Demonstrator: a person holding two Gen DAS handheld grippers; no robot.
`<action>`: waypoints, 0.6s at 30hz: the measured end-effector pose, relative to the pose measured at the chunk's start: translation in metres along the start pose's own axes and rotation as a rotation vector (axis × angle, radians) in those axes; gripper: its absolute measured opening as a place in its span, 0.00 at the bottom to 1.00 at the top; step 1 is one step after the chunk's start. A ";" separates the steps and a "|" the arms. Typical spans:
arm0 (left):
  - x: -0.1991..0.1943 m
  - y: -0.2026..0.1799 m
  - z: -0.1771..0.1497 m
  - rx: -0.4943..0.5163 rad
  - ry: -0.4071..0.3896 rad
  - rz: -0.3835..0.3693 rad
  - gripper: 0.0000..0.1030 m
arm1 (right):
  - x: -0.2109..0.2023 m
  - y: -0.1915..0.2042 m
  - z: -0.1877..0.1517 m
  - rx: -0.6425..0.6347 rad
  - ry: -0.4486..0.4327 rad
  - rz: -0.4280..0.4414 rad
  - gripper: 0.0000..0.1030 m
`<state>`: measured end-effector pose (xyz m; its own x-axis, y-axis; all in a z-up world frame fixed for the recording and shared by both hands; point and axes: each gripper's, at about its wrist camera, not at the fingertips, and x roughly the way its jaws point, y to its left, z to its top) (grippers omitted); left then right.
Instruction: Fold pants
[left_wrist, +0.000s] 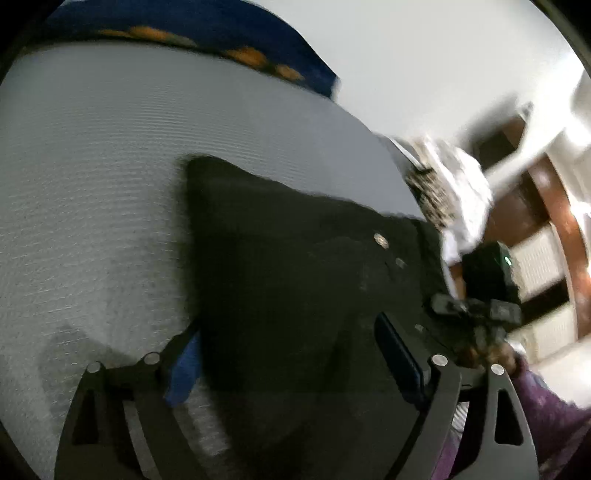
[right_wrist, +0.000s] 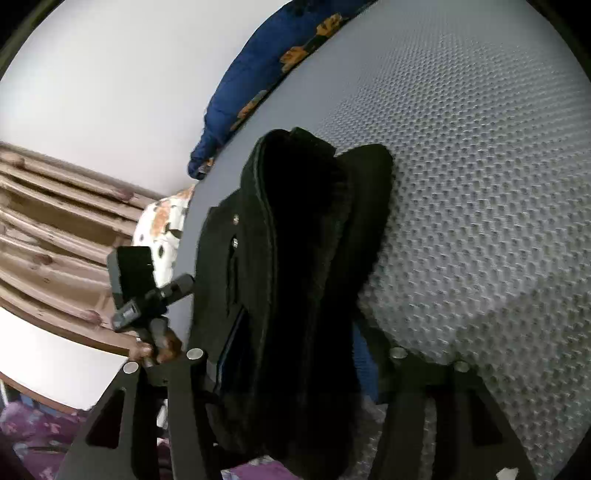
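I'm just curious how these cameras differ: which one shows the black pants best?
The right wrist view. There the black pants are sharp, with stacked layers, edge seams and small metal studs showing, bunched between the right gripper fingers. The left wrist view shows them blurred, a dark flat shape on the grey mattress.

The pants (right_wrist: 295, 280) are seen as plain black, with small silver studs. The mattress (right_wrist: 480, 184) beneath them is pale grey, embossed all over with a honeycomb pattern. Beyond the hand-held grippers, a dark blue cloth (right_wrist: 258, 70) printed with orange flowers is seen, and beside it a white cloth (right_wrist: 162, 229) with orange and dark blooms. Blue pads (left_wrist: 183, 373) are carried on the black fingers of the left hand-held gripper (left_wrist: 291, 369). A purple patterned fabric (right_wrist: 37, 428) is shown lower left of the right hand-held gripper (right_wrist: 291, 373).
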<state>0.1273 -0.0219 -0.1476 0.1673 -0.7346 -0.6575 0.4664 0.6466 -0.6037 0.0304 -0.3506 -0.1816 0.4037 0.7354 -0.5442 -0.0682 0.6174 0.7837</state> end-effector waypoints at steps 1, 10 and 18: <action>0.004 -0.004 0.002 0.013 0.006 0.001 0.83 | 0.004 0.004 0.000 -0.016 0.007 -0.006 0.46; -0.023 -0.019 -0.010 0.071 -0.116 0.139 0.22 | 0.005 0.016 -0.012 -0.051 -0.024 0.014 0.29; -0.039 -0.024 -0.019 0.062 -0.158 0.175 0.21 | 0.008 0.026 -0.018 -0.028 -0.060 0.039 0.28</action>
<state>0.0931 -0.0051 -0.1162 0.3818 -0.6383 -0.6685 0.4696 0.7569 -0.4546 0.0154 -0.3237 -0.1705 0.4539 0.7417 -0.4938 -0.1103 0.5967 0.7948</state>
